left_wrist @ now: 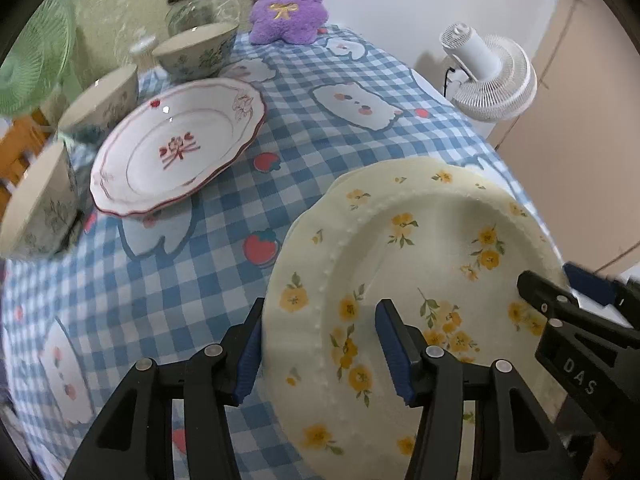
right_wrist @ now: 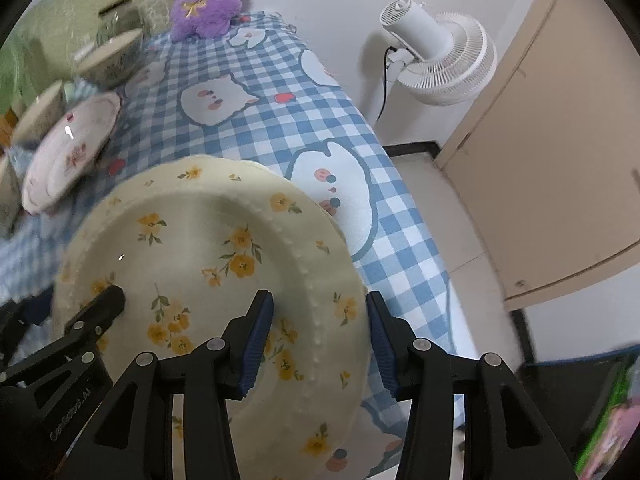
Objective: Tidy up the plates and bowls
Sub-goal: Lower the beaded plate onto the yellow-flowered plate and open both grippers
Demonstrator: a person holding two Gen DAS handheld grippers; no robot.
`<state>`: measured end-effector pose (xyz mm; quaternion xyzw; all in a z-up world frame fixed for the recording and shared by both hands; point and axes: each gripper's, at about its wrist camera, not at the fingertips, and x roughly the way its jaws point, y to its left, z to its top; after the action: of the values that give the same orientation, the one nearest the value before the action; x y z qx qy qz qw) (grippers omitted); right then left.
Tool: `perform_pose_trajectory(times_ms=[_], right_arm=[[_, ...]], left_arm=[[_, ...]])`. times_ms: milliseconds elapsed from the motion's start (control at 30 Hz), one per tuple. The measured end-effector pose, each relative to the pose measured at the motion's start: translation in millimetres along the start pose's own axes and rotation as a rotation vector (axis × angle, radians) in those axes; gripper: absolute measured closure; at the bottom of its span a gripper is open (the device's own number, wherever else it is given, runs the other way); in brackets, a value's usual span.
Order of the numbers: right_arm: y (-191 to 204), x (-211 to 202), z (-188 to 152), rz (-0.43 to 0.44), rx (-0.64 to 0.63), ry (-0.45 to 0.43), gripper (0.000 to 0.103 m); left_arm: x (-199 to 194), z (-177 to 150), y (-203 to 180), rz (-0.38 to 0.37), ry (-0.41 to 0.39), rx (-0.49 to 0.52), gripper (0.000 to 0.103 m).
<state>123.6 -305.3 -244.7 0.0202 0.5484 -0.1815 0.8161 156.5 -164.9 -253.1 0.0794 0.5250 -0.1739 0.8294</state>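
1. Blue pads of your left gripper (left_wrist: 320, 344) straddle the left rim of the yellow-flowered plate (left_wrist: 420, 280): one pad hangs outside the edge, the other over the well, jaws partly apart. Whether the pads press on the rim, you cannot tell.
2. Your right gripper (right_wrist: 320, 332) mirrors this on the plate's right rim, also partly apart with the rim between its jaws; contact is again unclear.
3. That plate sits near the counter's (left_wrist: 160, 280) front right edge, at about 5 o'clock on the checked cloth, and seems to rest on a second, similar plate whose rim peeks out at 12 o'clock.
4. Judging by this, you are at the grasp step of a two-handed lift. Next, close both sides evenly, then raise it level so it does not tip.
5. A likely target is the red-trimmed plate (left_wrist: 176, 148) at 10 o'clock; it is empty.
6. Three bowls (left_wrist: 196, 50) curve around it from 9 to 11 o'clock; their insides are not visible.
7. Both plates hold nothing.
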Motion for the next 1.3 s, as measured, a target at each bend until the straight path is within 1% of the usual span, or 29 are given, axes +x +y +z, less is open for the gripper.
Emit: perform_pose_trajectory(times_ms=[33, 100, 300, 367, 433, 600, 667, 700, 767, 833, 1000, 1233, 1300], right_arm=[[4, 0, 0, -0.02, -0.017, -0.012, 0.05], [5, 1, 0, -0.03, -0.022, -0.02, 0.05], [3, 2, 1, -0.025, -0.005, -0.02, 0.05], [4, 2, 1, -0.025, -0.005, -0.023, 0.05], [5, 3, 2, -0.027, -0.01, -0.03, 0.05], [5, 6, 6, -0.023, -0.021, -0.045, 0.05], [3, 8, 10, -0.031, -0.026, -0.049, 0.05], [0, 11, 12, -0.017, -0.018, -0.039, 0.046], [-7, 15, 15, 0.037, 0.02, -0.025, 0.044], [-9, 17, 18, 0.06, 0.02, -0.027, 0.043], [-2, 19, 21, 0.069, -0.023, -0.042, 0.043], [-5, 22, 28, 0.089, -0.037, -0.042, 0.043], [-6, 23, 30, 0.091, -0.04, -0.044, 0.043]], left_arm=[[0, 0, 1, -0.003, 0.002, -0.004, 0.05], [0, 0, 3, -0.014, 0.002, -0.013, 0.051], [0, -2, 0, 0.011, -0.009, 0.006, 0.048], [1, -2, -4, 0.019, -0.007, 0.006, 0.045], [3, -1, -7, 0.03, -0.006, 0.007, 0.04], [5, -1, -13, 0.046, -0.008, 0.001, 0.034], [7, 0, -14, 0.051, -0.004, -0.003, 0.03], [8, 1, -16, 0.056, -0.003, -0.003, 0.029], [9, 2, -17, 0.059, -0.005, -0.01, 0.026], [11, 3, -19, 0.066, -0.005, -0.015, 0.022], [14, 6, -21, 0.079, 0.001, -0.036, 0.017], [19, 11, -24, 0.101, 0.005, -0.08, 0.011], [20, 11, -24, 0.104, 0.007, -0.09, 0.011]])
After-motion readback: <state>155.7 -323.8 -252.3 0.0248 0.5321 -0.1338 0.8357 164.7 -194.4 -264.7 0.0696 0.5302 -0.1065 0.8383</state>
